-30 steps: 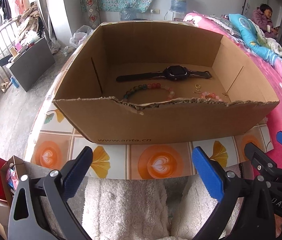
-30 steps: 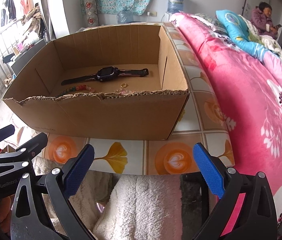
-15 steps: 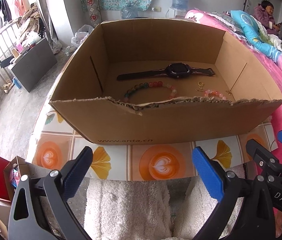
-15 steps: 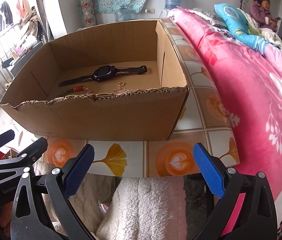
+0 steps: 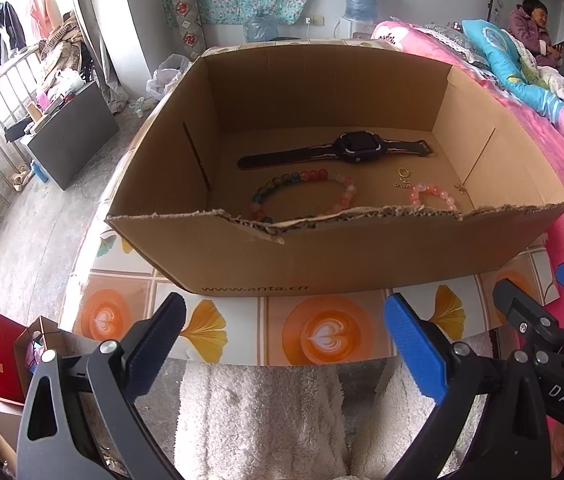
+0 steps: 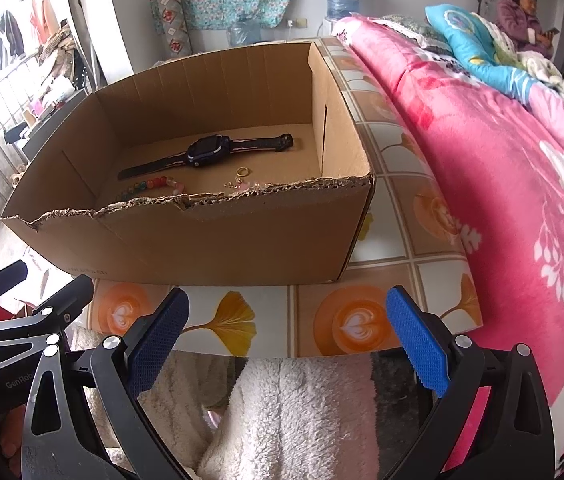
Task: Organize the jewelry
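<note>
An open cardboard box (image 5: 322, 256) (image 6: 209, 240) stands on the tiled table. Inside lie a black watch (image 5: 356, 147) (image 6: 207, 151), a multicoloured bead bracelet (image 5: 302, 194) (image 6: 149, 186), a pink bead bracelet (image 5: 434, 196), a gold ring (image 5: 403, 171) (image 6: 242, 171) and small gold pieces (image 5: 402, 185). The box's torn front wall hides part of both bracelets. My left gripper (image 5: 282, 344) is open and empty, in front of the box at the table's near edge. My right gripper (image 6: 288, 342) is open and empty too, level with the box's right half.
The table (image 5: 322, 332) has an orange heart and leaf pattern. A pink flowered bed (image 6: 522, 200) runs along the right, with a person (image 6: 522, 16) seated at its far end. White fleece (image 5: 257, 420) lies below the grippers. Bags (image 5: 1, 360) stand low on the left.
Both grippers have risen and tilted a little, so more of the box floor and the jewelry shows. Nothing in the box has moved and the jaws stay open.
</note>
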